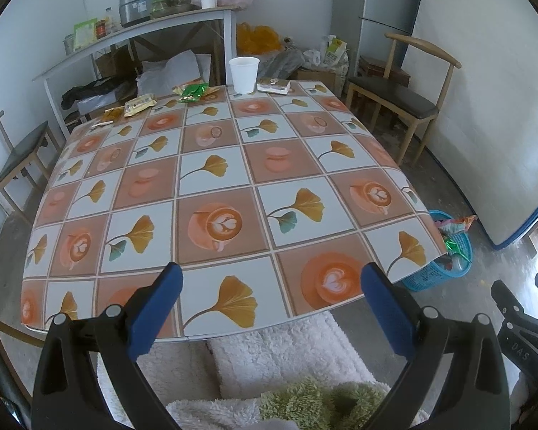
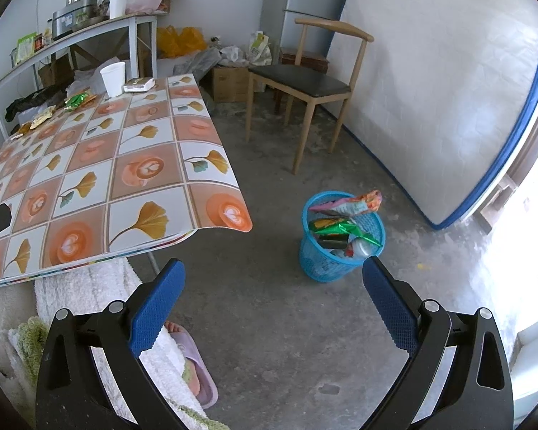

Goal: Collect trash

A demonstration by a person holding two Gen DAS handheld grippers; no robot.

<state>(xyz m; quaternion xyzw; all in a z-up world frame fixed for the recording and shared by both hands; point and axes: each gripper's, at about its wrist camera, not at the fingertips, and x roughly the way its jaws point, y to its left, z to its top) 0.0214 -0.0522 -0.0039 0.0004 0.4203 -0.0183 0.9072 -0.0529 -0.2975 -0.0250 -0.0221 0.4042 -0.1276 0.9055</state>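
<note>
My left gripper (image 1: 270, 279) is open and empty, held over the near edge of the table (image 1: 233, 165). At the table's far edge lie a white paper cup (image 1: 244, 74), a flat pack (image 1: 273, 85), a green wrapper (image 1: 193, 92), a yellow wrapper (image 1: 139, 104) and small scraps (image 1: 105, 122). My right gripper (image 2: 273, 276) is open and empty, held above the floor to the right of the table. A blue trash basket (image 2: 340, 236) full of wrappers stands on the floor just beyond it; it also shows in the left wrist view (image 1: 444, 261).
A wooden chair (image 2: 305, 82) stands beyond the basket and another (image 1: 18, 157) at the table's left. A mattress (image 2: 430, 89) leans on the right wall. A shelf table (image 1: 136, 32) with kitchen items stands behind. My lap in a white robe (image 1: 287, 358) and slippered foot (image 2: 193, 362) are below.
</note>
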